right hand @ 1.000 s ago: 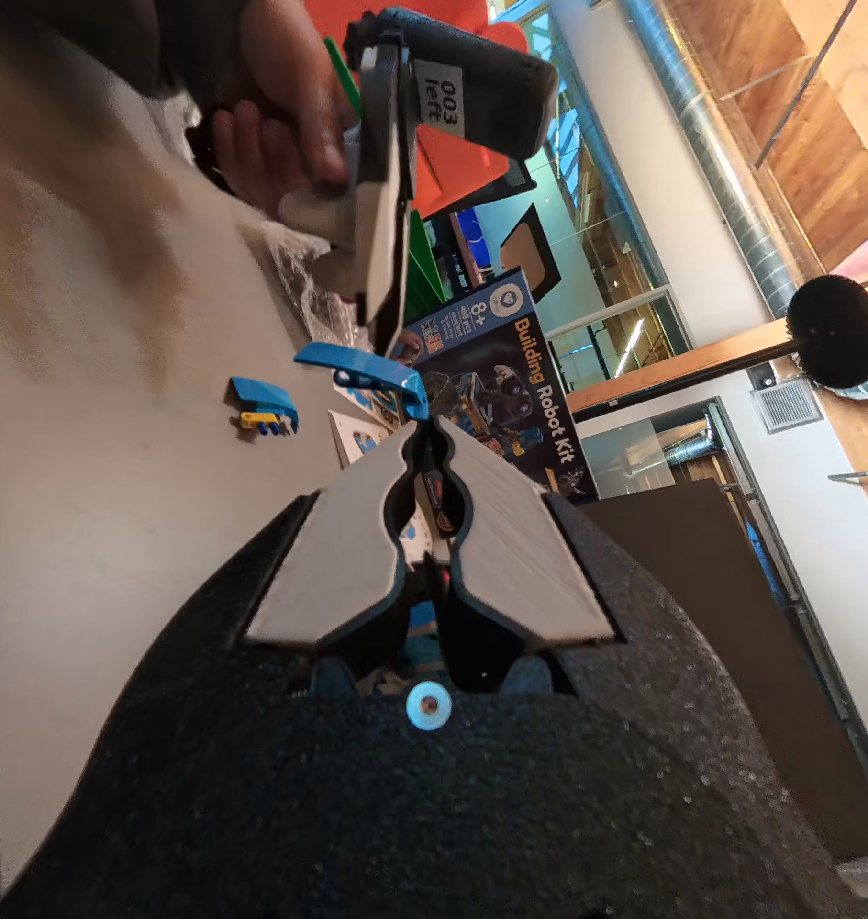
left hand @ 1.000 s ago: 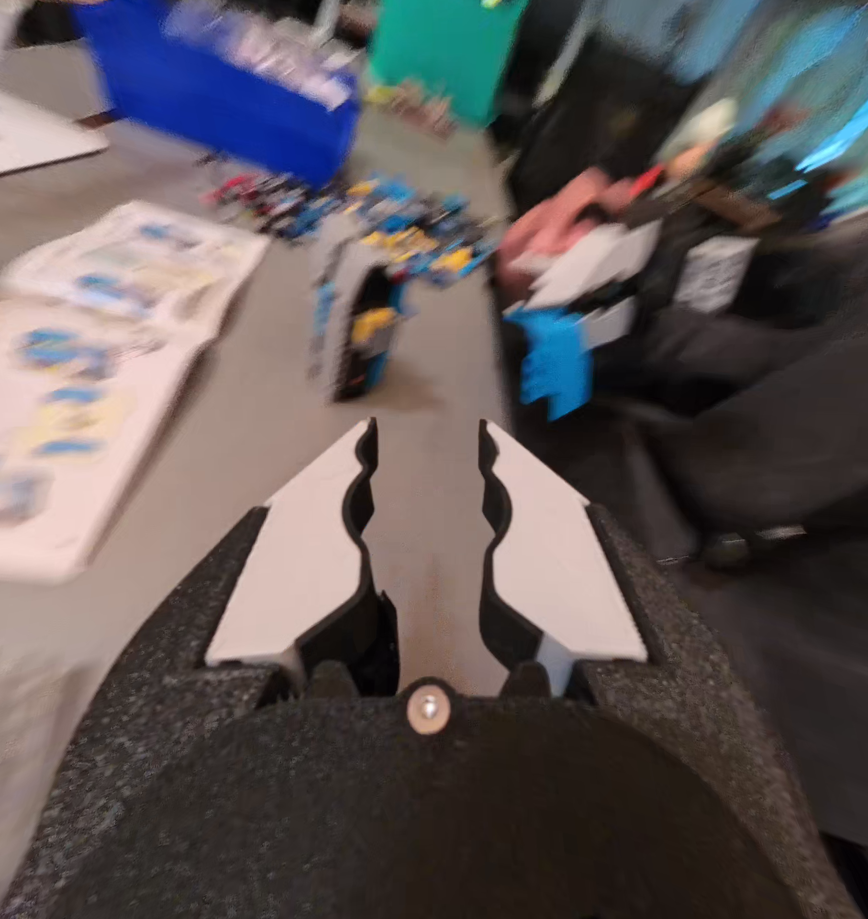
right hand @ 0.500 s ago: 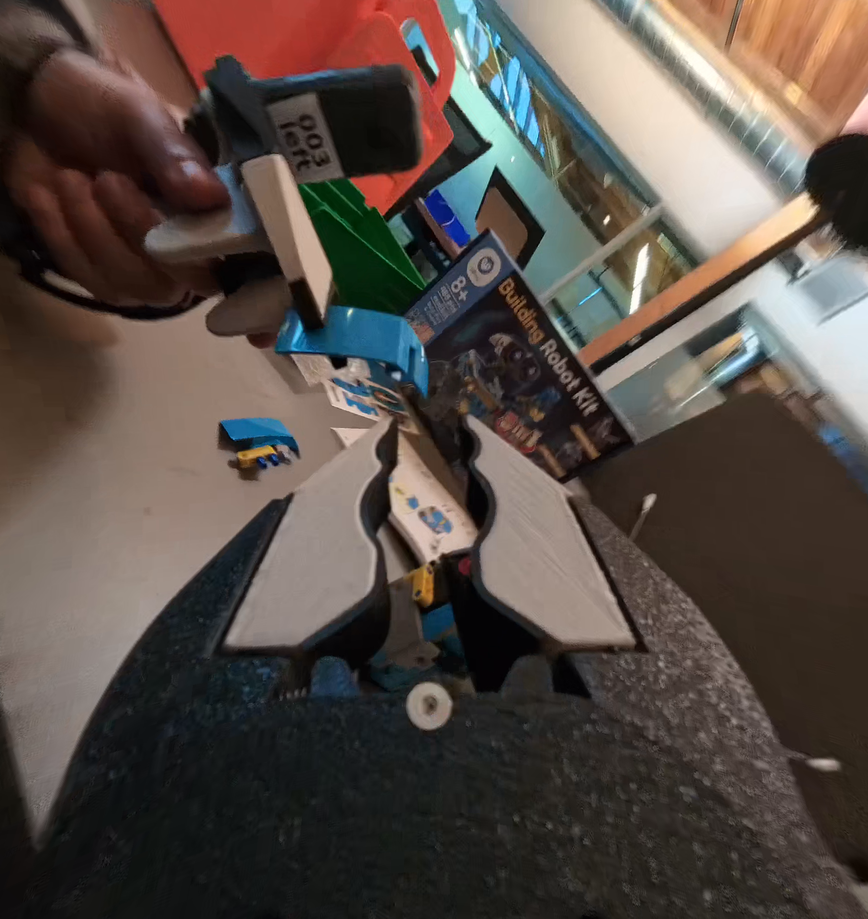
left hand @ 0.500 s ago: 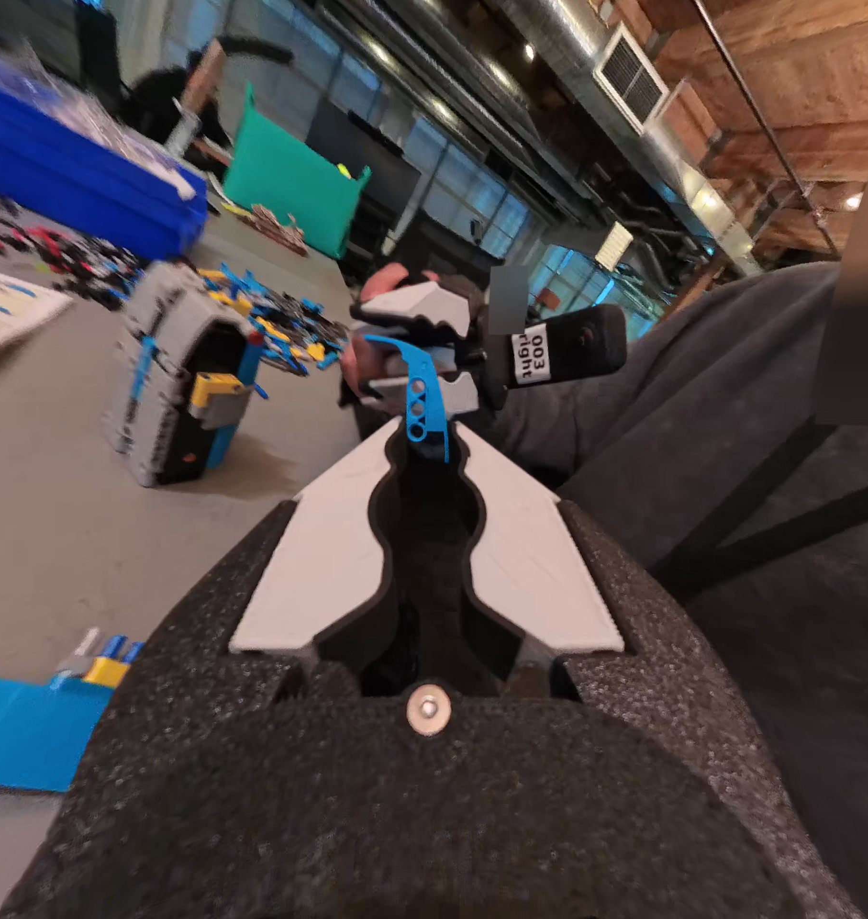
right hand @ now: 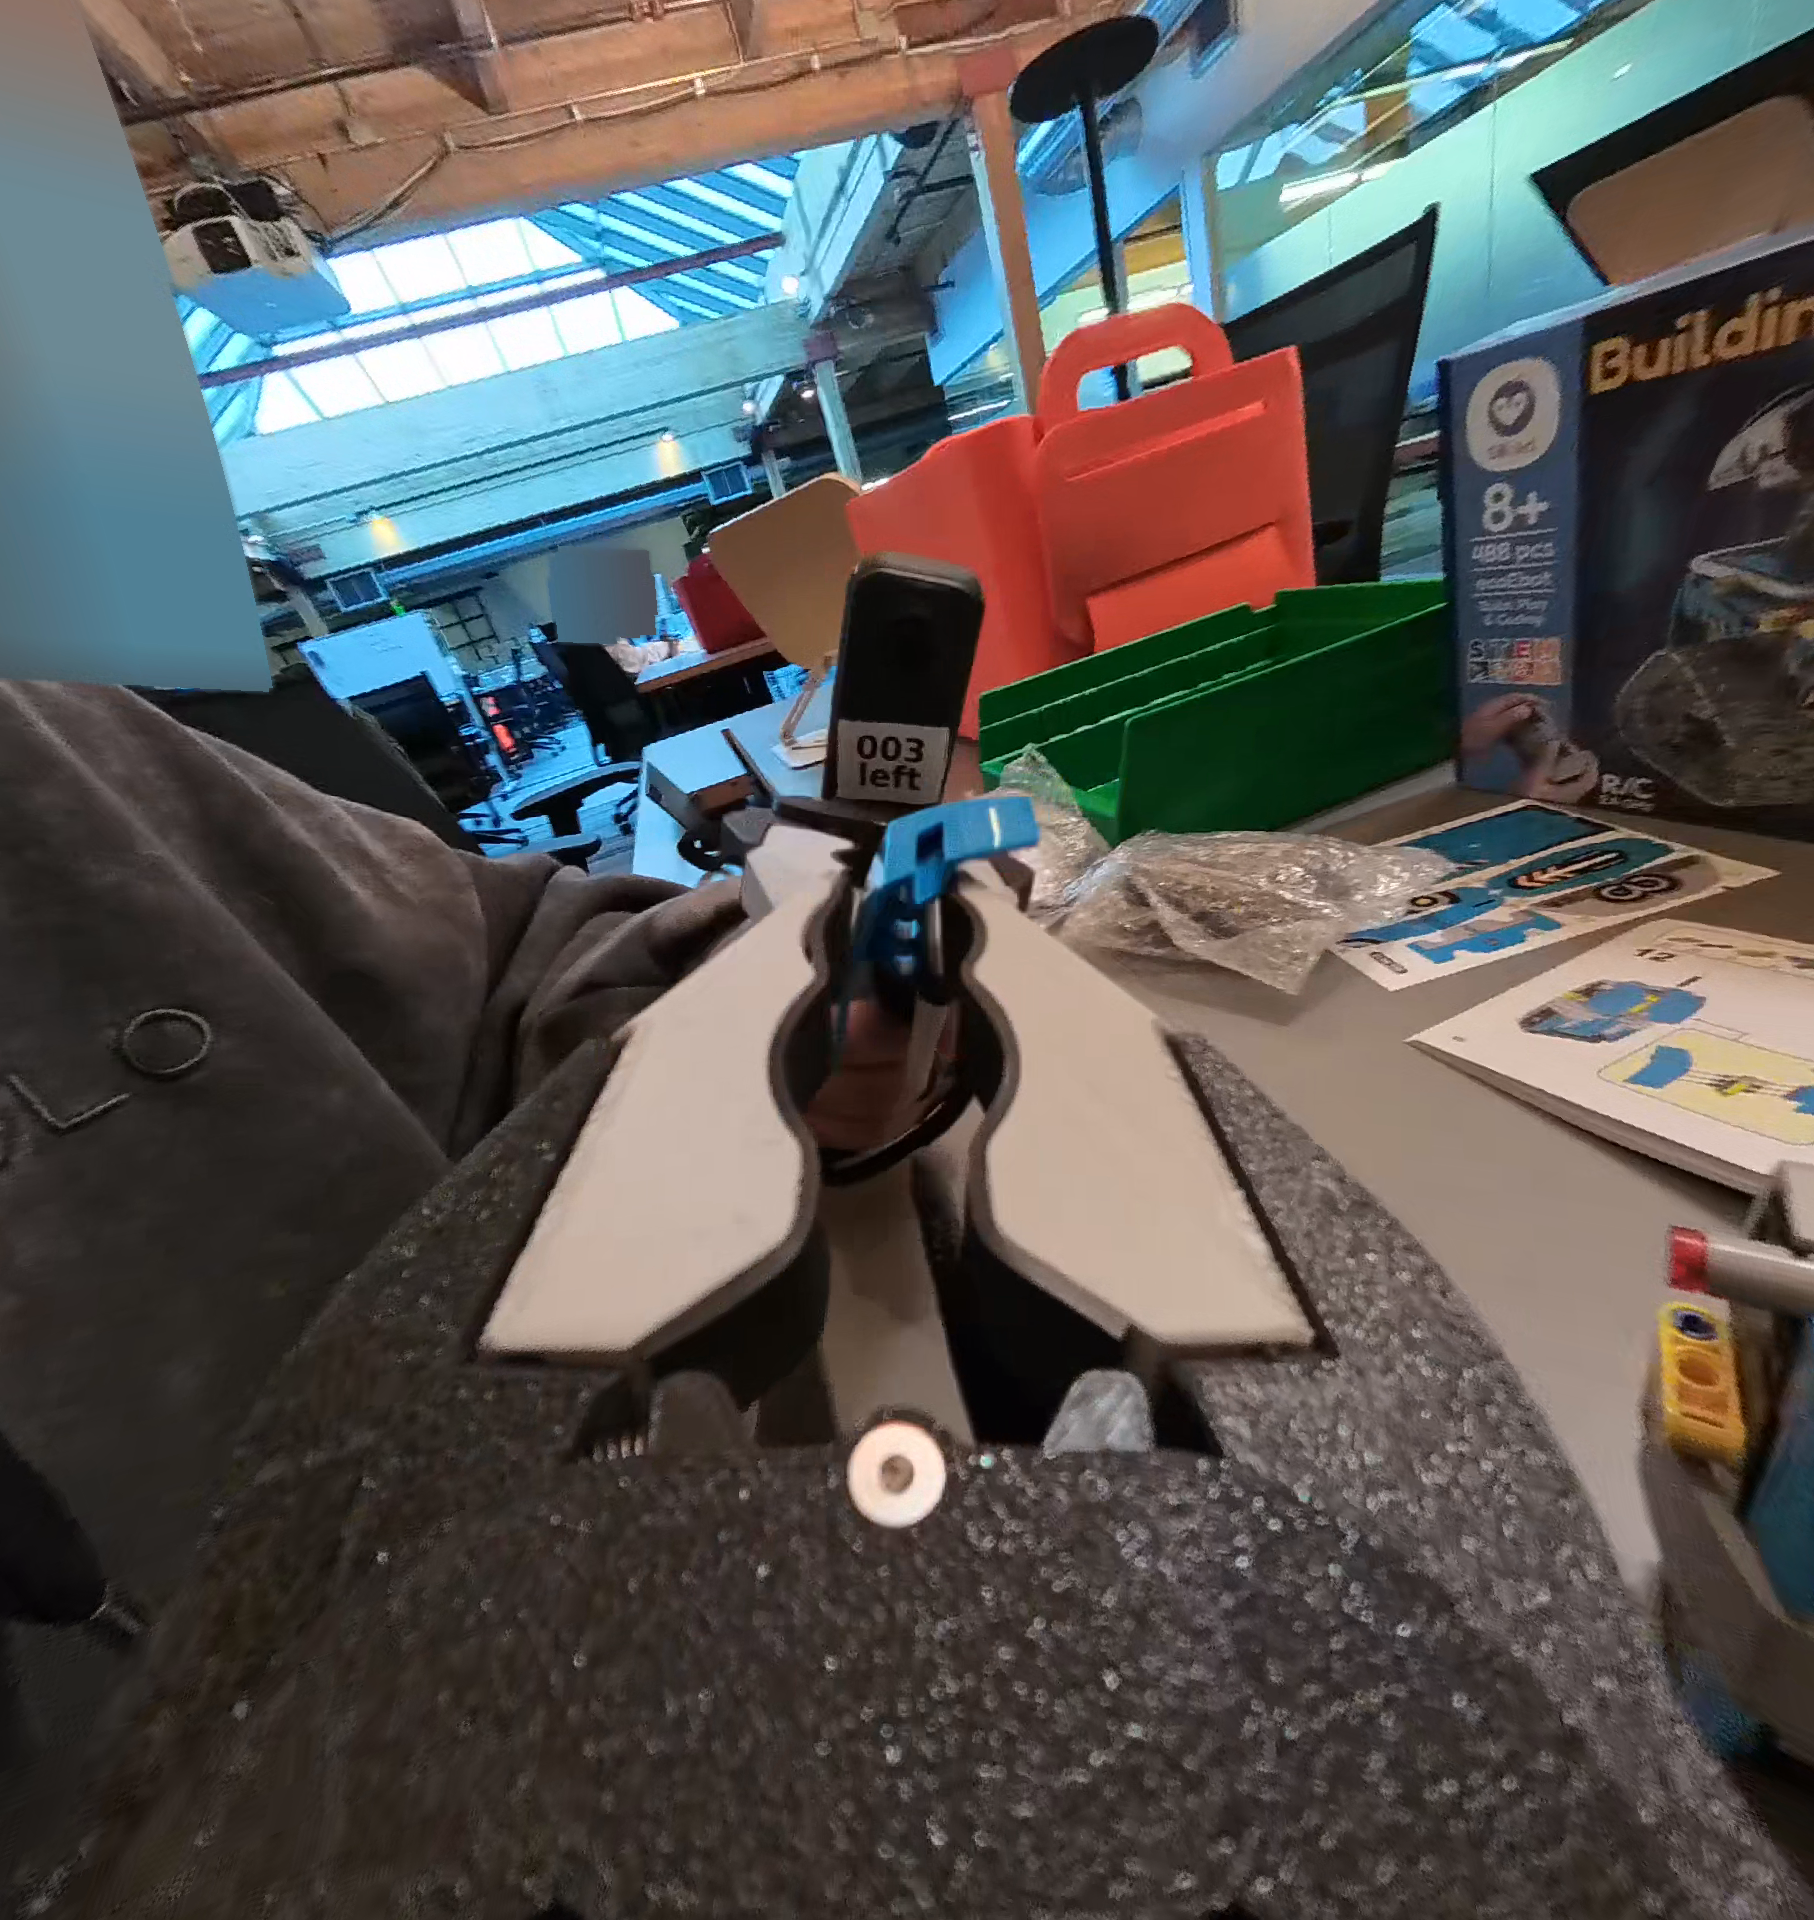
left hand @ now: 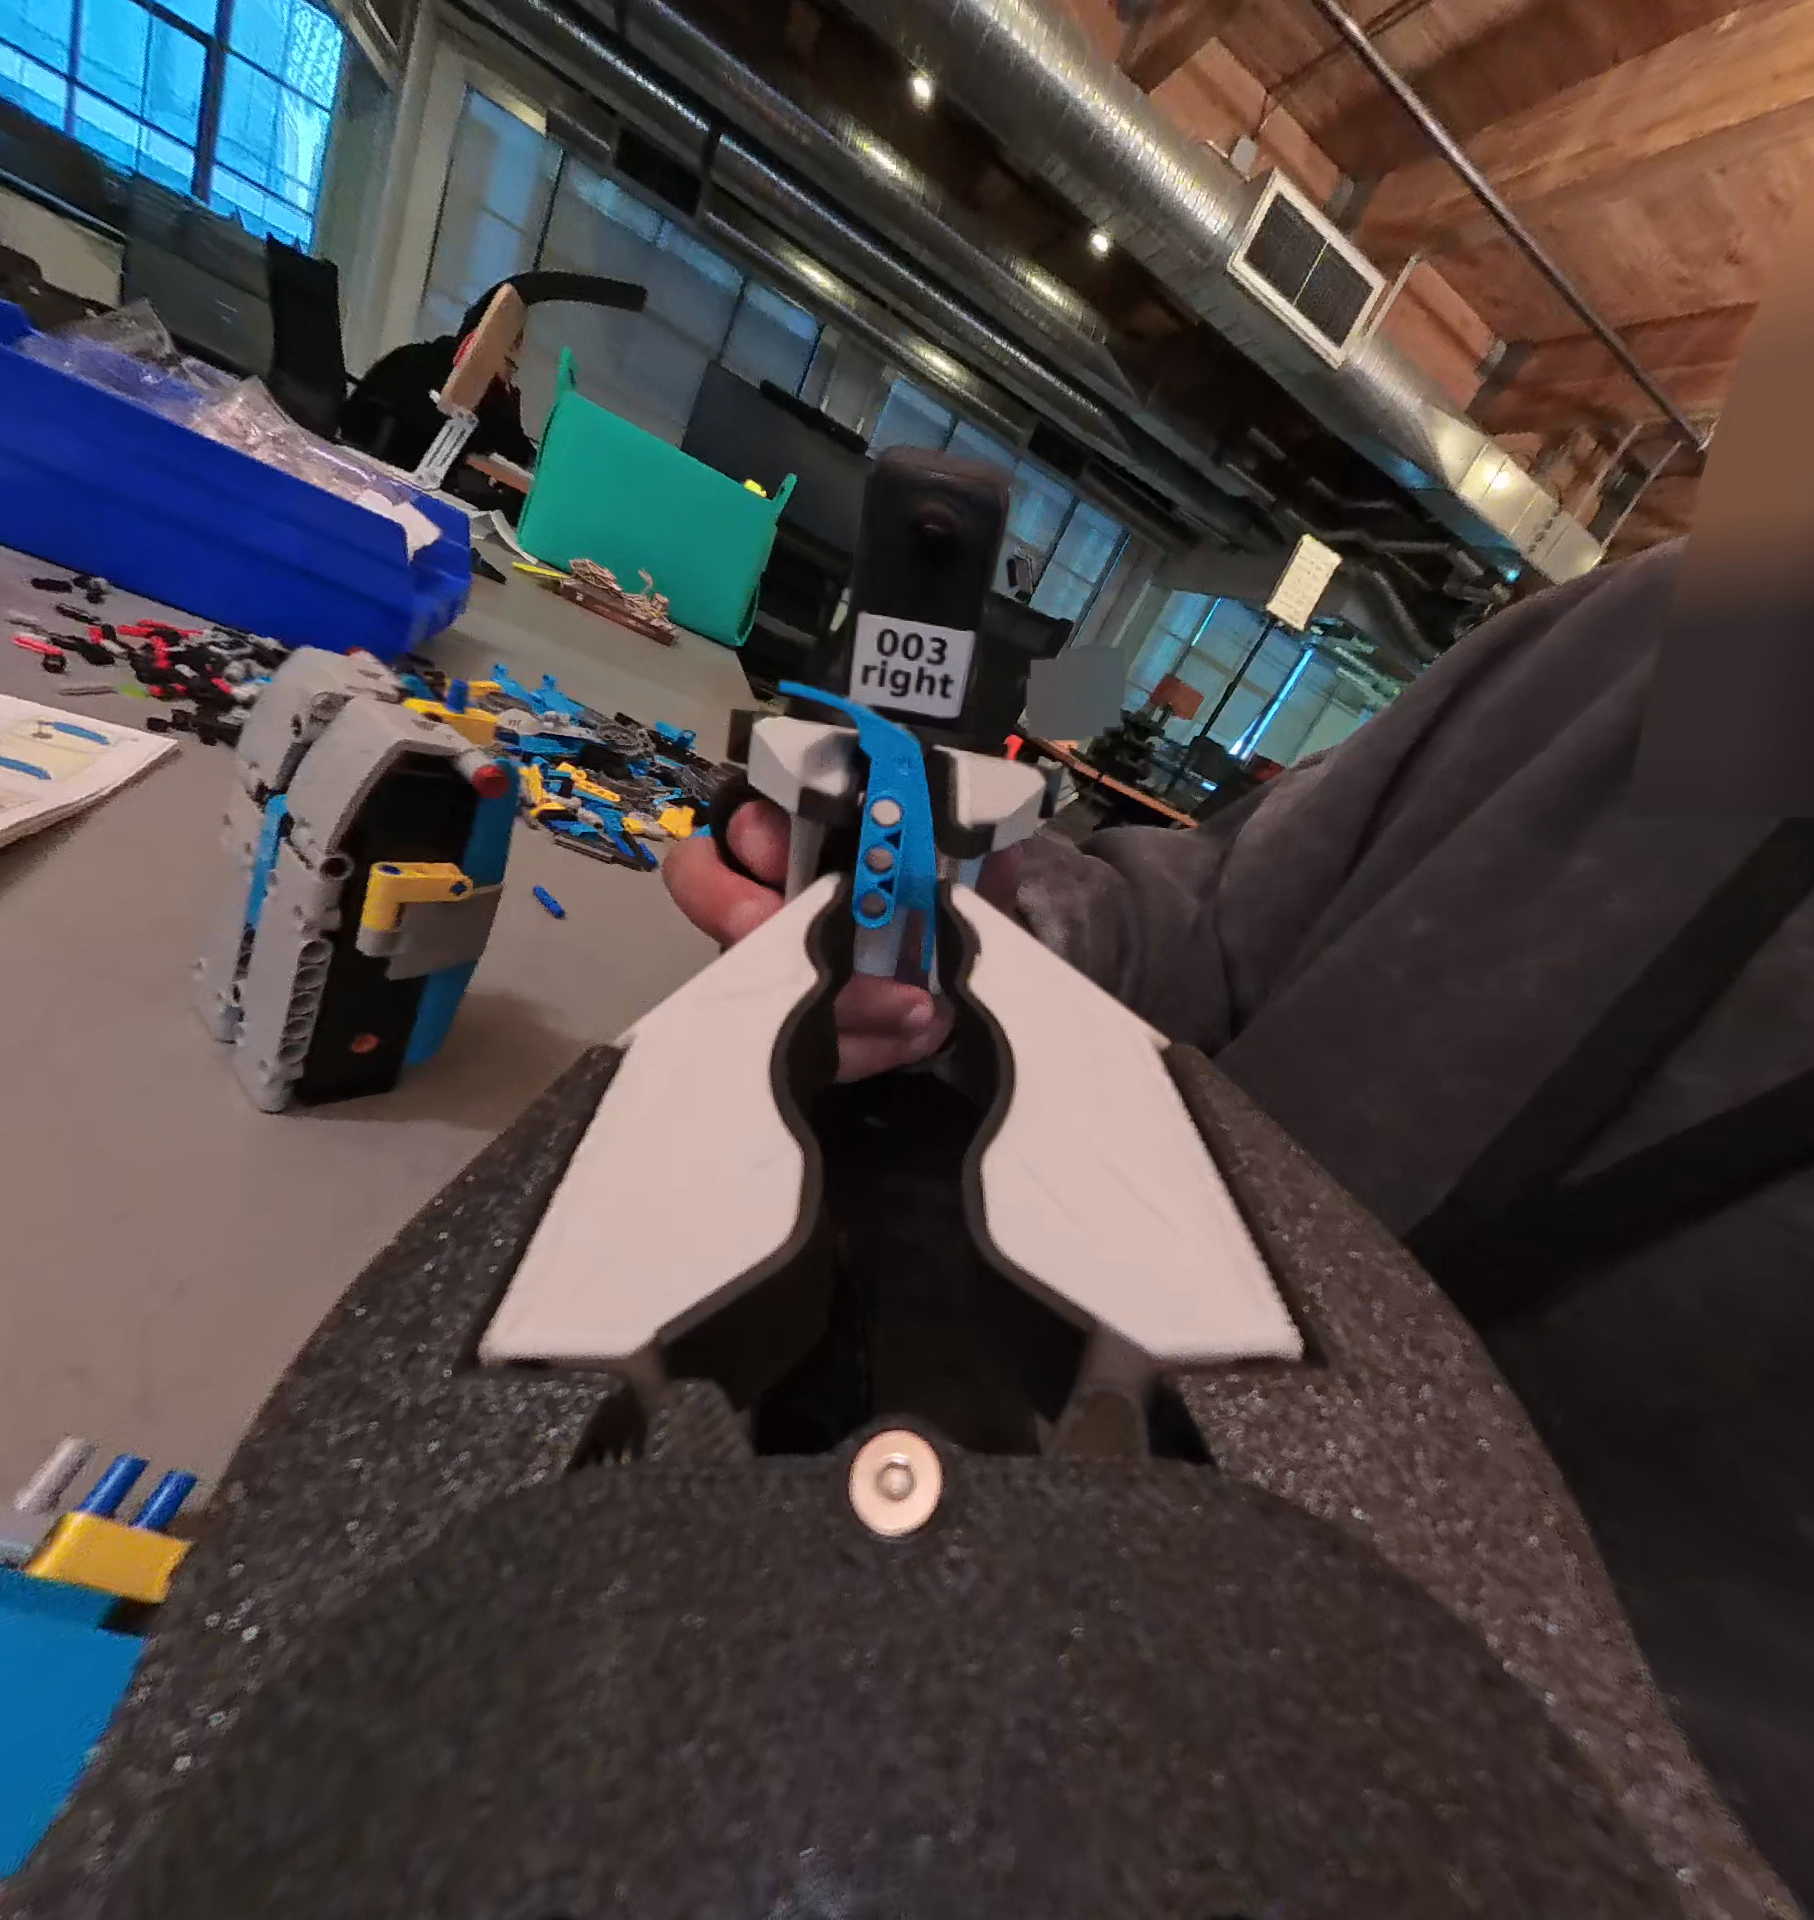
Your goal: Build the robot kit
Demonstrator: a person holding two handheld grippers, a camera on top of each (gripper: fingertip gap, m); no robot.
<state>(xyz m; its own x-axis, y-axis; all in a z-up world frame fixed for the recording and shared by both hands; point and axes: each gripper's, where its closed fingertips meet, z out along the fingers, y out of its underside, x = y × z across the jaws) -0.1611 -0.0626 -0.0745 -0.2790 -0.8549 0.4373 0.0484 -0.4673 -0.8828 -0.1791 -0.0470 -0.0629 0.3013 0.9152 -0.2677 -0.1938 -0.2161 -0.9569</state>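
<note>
Blue curved piece [left hand: 890,821], seemingly between both grippers' fingers [left hand: 737,1091]

Right gripper [right hand: 892,914] facing the left gripper [right hand: 887,868] tip to tip, blue curved plastic piece [right hand: 929,862] between both pairs of fingertips — grey sleeve [right hand: 259,935] left, instruction booklet [right hand: 1651,1060], sticker sheet [right hand: 1537,904], green bin [right hand: 1225,717], orange bag [right hand: 1121,499] — on a grey table [right hand: 1454,1174].

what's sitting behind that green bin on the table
Behind the green bin stands an orange folding case with a handle, its lower part hidden by the bin. A black chair back rises behind that.
</note>
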